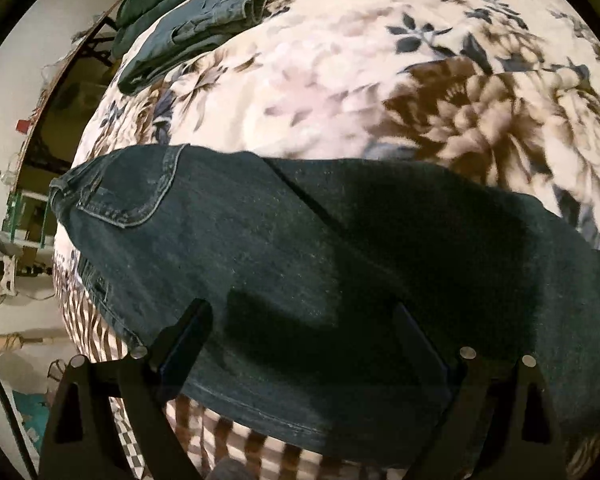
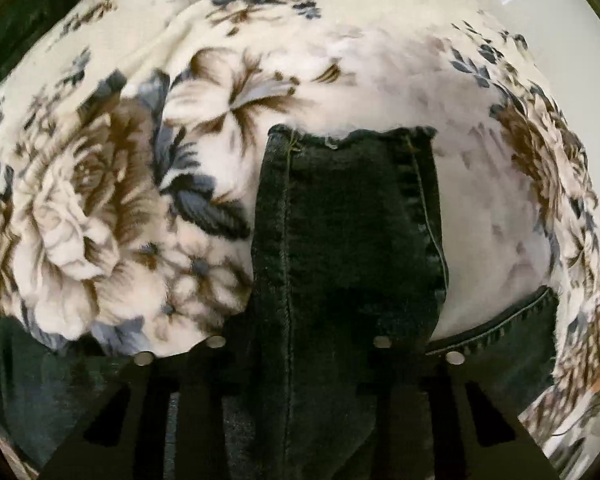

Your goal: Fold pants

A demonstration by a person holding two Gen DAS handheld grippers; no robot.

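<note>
the dark denim jeans (image 1: 300, 248) lie across the near part of a bed covered by a floral fleece blanket (image 1: 340, 80), waist end with a stitched back pocket (image 1: 132, 188) toward the bed's left edge, close to where the blanket drops away. in the right wrist view the leg end of the jeans (image 2: 348, 220) runs forward between the fingers, its hem frayed and its side seams topstitched in pale thread. the left gripper (image 1: 300, 320) hovers above the seat area with its jaws wide apart and nothing between them. the right gripper (image 2: 300, 344) also has its jaws spread, one on each side of the leg; whether the pads contact the cloth cannot be determined. risk: denim is thick and stiff, so a pinch that catches only the upper layer would probably let the lower leg drag and skew the fold. the plush blanket is soft and high in friction; it may bunch or be gripped along with the cloth. a pull toward the left edge could slide the waist off the bed. other folded garments, including a lighter blue denim piece (image 1: 204, 12), are stacked at the far left corner.
</note>
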